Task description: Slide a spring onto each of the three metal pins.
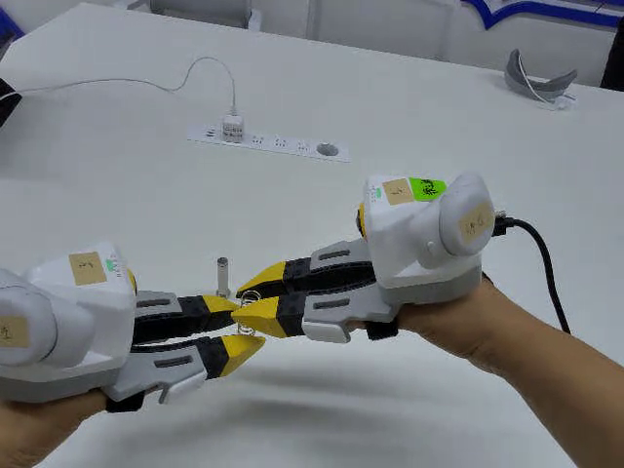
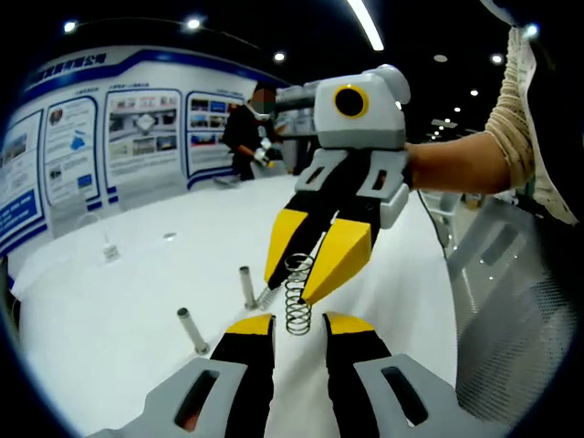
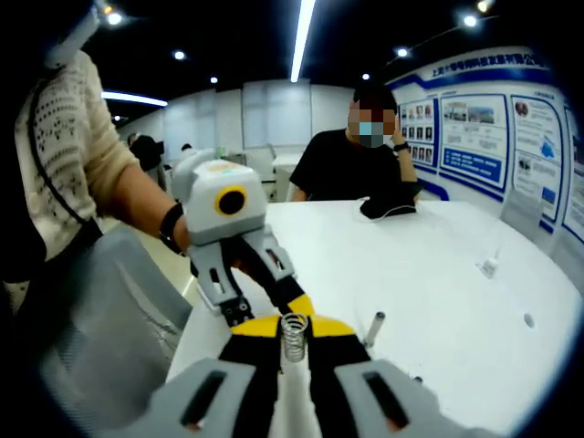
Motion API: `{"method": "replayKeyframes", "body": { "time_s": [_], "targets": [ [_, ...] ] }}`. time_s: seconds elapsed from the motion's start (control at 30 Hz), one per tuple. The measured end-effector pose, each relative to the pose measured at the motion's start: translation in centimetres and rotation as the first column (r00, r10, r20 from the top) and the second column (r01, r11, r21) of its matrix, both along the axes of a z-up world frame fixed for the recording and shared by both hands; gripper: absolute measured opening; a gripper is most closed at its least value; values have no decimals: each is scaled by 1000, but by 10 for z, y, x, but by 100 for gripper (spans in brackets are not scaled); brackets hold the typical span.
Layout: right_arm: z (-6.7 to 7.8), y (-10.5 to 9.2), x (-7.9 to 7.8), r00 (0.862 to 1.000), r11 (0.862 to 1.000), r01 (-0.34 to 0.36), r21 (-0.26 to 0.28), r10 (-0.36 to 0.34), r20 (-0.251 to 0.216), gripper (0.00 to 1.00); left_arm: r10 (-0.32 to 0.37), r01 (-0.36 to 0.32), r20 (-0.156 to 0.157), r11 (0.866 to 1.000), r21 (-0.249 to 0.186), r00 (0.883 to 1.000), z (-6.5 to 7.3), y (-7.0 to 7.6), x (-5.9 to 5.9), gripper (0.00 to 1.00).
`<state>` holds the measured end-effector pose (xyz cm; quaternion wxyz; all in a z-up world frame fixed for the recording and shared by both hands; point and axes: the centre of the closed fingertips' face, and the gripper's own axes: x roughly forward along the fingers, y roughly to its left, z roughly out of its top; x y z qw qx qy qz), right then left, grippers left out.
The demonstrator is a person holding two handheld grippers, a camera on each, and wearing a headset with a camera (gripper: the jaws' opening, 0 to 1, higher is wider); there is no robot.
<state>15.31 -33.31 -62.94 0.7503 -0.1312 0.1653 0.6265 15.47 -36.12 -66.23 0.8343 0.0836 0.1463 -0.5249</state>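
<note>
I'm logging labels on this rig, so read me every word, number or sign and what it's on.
Nothing reads clearly enough to quote.
Tan stickers on left tool and right tool: marks too small.
Green sticker on right tool: blurred.
Wall posters and blue header: characters too blurred.

Head view: the spring (image 1: 250, 330) is largely hidden between crossed yellow tips, with a few coils showing; the foot of a metal pin (image 1: 222, 273) is lost behind the left hand-held gripper (image 1: 248, 323), whose body runs off the frame's left edge. Right gripper view: the spring's lower end sinks between the jaws. Left gripper view: lettering on the wall posters (image 2: 137, 128) is too small to read
</note>
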Motion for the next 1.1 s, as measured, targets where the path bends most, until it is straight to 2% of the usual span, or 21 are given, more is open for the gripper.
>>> {"method": "replayKeyframes", "body": {
  "time_s": [0.1,0.57,0.93,1.1],
  "targets": [
    [1,-1,3,1000,1000,7,3,-7,2,12,15,-15,-2,1000,-2,1000,-2,3,1,25],
    [10,-1,22,998,998,53,30,-53,31,12,95,-95,-18,995,-4,995,-5,19,3,53],
    [17,8,50,991,992,109,60,-113,68,12,133,-133,-39,991,-12,990,-8,25,1,65],
    [17,13,64,987,989,135,65,-140,79,12,141,-141,-45,990,-11,989,-10,27,0,67]
  ]
}}
